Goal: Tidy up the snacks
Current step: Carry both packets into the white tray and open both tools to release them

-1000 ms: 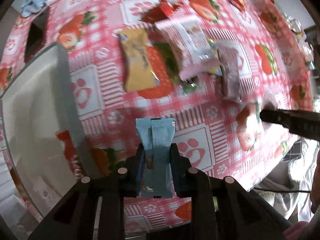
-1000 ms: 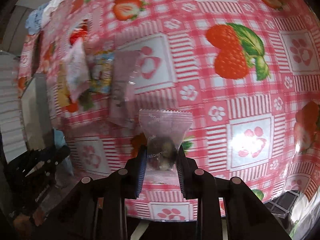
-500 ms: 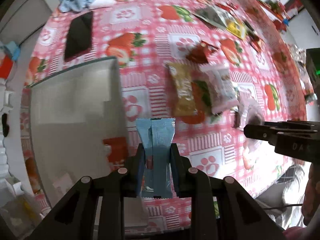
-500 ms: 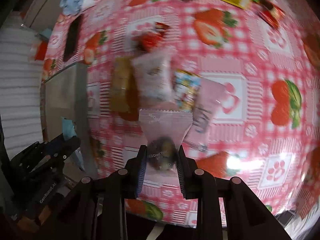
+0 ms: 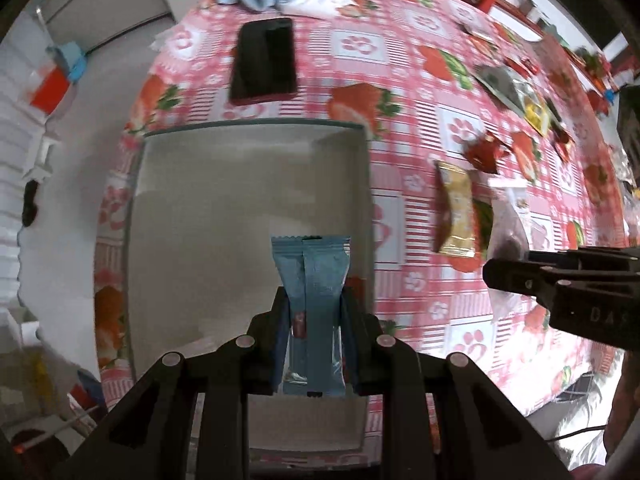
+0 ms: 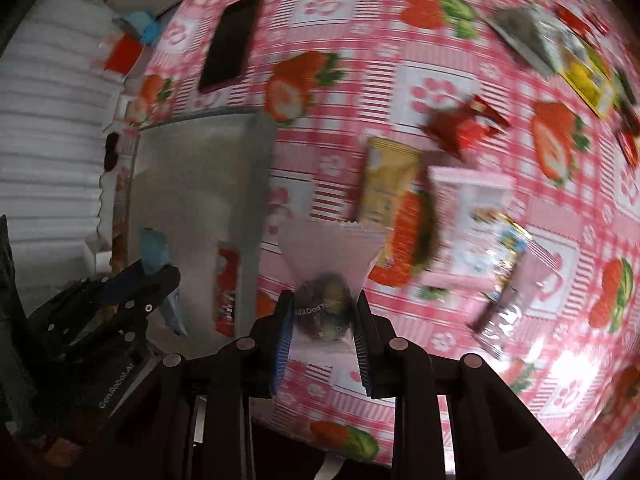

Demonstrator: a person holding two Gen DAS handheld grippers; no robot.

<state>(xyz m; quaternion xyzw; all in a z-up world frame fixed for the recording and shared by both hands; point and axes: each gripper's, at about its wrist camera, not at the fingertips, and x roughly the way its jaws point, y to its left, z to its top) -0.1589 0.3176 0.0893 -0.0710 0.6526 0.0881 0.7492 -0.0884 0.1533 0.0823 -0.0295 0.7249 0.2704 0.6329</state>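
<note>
1. Carrying two snacks toward the grey tray is the step in hand, as I judge it: the left gripper is closed on a blue wrapped bar, which stands upright between its fingers, and in the left wrist view this bar is now above the inside of the tray, near its right wall.

2. The right gripper is closed on a clear packet with a dark round sweet. In the right wrist view it hangs above the strawberry tablecloth, just beside the right wall of the tray and not yet over it.

3. One red packet lies already inside the tray. Other snacks remain on the cloth, among them a yellow packet, a pink-white packet and a red crumpled wrapper. A black phone lies beyond the tray.

4. The next move calls, in my opinion, for lowering the left gripper and opening its fingers, so that the bar drops flat beside the red packet; then the right gripper must come further left over the rim before it releases.

5. Compared with one second ago, the left gripper has travelled from above the cloth to above the tray, and the right gripper has followed leftwards. Both grips look unchanged.
</note>
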